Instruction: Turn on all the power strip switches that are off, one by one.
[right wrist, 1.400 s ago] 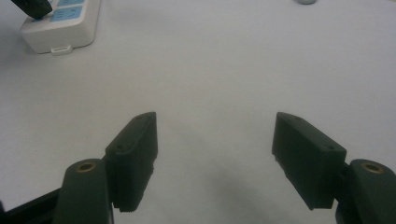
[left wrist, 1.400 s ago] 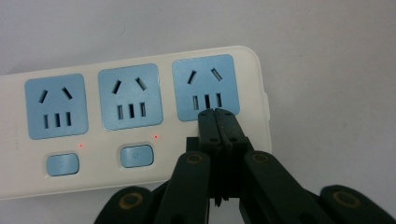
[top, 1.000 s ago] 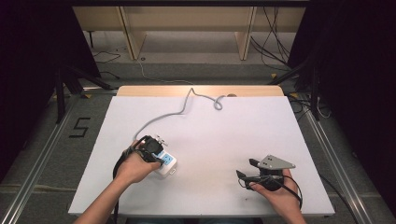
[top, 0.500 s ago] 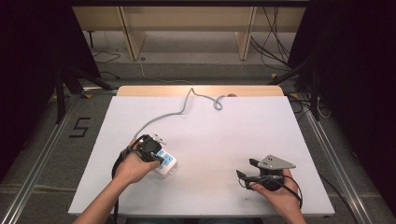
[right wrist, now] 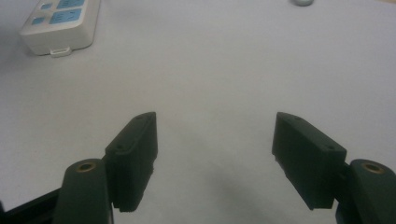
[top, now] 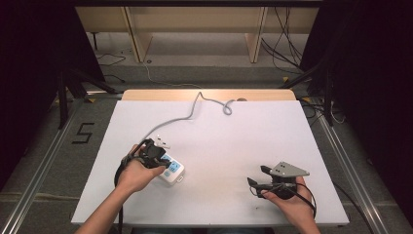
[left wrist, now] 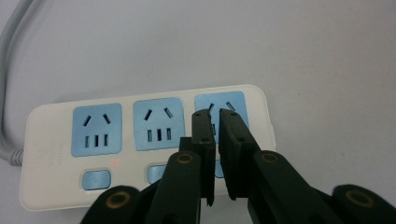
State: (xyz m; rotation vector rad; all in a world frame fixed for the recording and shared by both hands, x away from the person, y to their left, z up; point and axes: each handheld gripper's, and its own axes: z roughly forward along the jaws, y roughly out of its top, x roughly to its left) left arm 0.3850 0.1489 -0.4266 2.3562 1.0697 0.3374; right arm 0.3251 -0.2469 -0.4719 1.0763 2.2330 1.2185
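Left claw (left wrist: pixel 214 116) nearly shut, empty, over the power strip (left wrist: pixel 140 140) — right claw (right wrist: pixel 215 154) wide, empty.

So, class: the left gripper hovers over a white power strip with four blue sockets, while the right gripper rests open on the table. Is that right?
Not quite. The power strip has three blue sockets, not four, as the left gripper view shows. The rest holds: the left gripper is over it, and the right gripper rests open on the table.

A lab rig — white-topped table (top: pixel 292 146) on aluminium rails (top: pixel 39 165) (black curtains, loose floor cables (top: pixel 280 44)).
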